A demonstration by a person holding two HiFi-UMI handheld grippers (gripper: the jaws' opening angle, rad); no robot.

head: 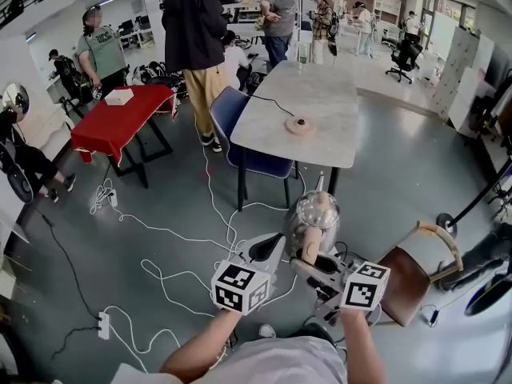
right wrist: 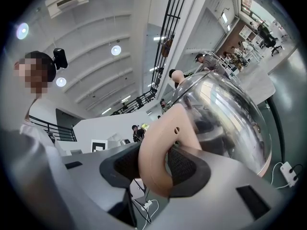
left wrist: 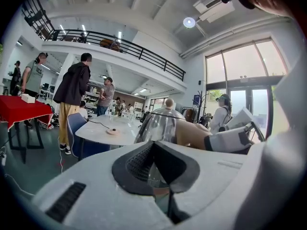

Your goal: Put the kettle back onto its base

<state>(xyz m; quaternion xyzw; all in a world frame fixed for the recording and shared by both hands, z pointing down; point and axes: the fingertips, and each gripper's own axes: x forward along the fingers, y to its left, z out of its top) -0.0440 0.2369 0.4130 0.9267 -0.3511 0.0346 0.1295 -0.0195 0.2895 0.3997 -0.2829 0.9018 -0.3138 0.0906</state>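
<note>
**Kettle hanging in R gripper, base apart on table**

R gripper (right wrist: 156, 163) is clamping the kettle's pink handle (right wrist: 160, 145); both dark pads are pressing on it, one each side, w/ the shiny steel kettle (right wrist: 225, 111) bulging just beyond the jaws. In the head view the kettle is hanging roughly upright over the grey floor, close in front of the person & between the two grippers. L gripper (left wrist: 154, 146) is sitting w/ its jaws drawn together & nothing pinched between them; its tip is lying just beside the kettle's left flank; can't tell whether it's touching.

The base (head: 301, 125), a small round disc, is lying on the grey table (head: 320, 86), well apart from the kettle & farther from the person; a thin dark cord is running from it across the top. A blue chair (head: 240, 138) is standing at the table's near-left corner; a red table (head: 120, 126) w/ a white box (head: 119, 96) is standing further left. White cables (head: 180, 234) are trailing over the floor; a brown chair (head: 410, 277) is sitting at the right. Several people (head: 194, 30) are standing beyond the tables.
</note>
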